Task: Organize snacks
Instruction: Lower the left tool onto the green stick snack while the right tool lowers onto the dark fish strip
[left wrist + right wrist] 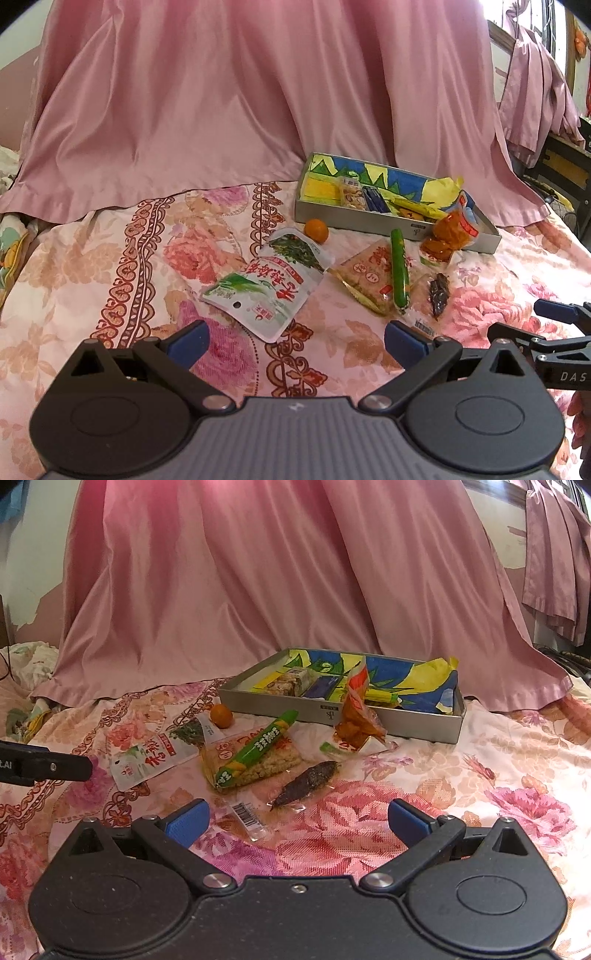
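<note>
Snacks lie on a floral bedspread before a grey box (pixel 388 222) (pixel 325 710) that holds several packets. A white-green pouch (pixel 269 284) (pixel 155 758), a small orange (pixel 316 231) (pixel 221 716), a rice cracker pack (pixel 373 277) (pixel 258 764) with a green sausage stick (pixel 399 271) (pixel 258 747) on it, a dark dried snack (pixel 439 293) (pixel 306 782) and an orange packet (pixel 452 230) (pixel 356 716) leaning on the box lie outside. My left gripper (pixel 295 341) is open and empty near the pouch. My right gripper (pixel 297 821) is open and empty near the dark snack.
A pink curtain (pixel 258 92) (pixel 277 572) hangs behind the box. The right gripper shows at the left wrist view's right edge (pixel 554 332); the left gripper shows at the right wrist view's left edge (pixel 44 766).
</note>
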`<state>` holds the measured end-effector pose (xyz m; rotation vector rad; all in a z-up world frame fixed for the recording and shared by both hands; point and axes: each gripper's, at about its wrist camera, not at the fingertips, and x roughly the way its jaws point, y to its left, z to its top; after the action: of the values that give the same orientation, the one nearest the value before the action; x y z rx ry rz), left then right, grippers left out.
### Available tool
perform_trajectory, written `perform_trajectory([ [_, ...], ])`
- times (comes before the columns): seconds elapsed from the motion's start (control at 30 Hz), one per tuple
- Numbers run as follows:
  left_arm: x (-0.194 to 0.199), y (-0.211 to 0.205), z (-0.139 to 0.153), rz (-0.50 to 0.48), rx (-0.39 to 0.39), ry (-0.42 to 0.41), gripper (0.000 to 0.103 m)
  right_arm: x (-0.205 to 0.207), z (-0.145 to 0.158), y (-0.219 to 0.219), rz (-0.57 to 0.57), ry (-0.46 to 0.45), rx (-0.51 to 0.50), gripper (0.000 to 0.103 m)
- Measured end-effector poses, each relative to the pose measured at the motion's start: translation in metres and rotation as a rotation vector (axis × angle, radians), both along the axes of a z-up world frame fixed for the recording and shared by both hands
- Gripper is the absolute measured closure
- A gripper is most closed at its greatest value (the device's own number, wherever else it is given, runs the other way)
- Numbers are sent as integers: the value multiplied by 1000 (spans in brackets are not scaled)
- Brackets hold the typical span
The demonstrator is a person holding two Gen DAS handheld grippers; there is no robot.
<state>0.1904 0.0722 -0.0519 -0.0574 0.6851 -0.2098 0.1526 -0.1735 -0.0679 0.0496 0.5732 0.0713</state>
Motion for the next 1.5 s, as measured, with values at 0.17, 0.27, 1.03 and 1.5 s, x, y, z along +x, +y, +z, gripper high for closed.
perform_trajectory([
  [0.17, 9, 3, -5, -11, -4, -5, 0, 12, -4, 0, -18, 9, -3, 1],
  [0.27, 17, 7, -8, -14, -2, -5, 0, 23, -5, 1, -23, 6, -6, 1],
  [1.03, 117, -48, -4, -140, -47, -5, 0, 104, -34, 1, -40, 61, -123, 1],
  [1.5, 141, -105, -33, -227, -36, 76, 0, 110, -54, -4, 24, 122, -93, 1],
])
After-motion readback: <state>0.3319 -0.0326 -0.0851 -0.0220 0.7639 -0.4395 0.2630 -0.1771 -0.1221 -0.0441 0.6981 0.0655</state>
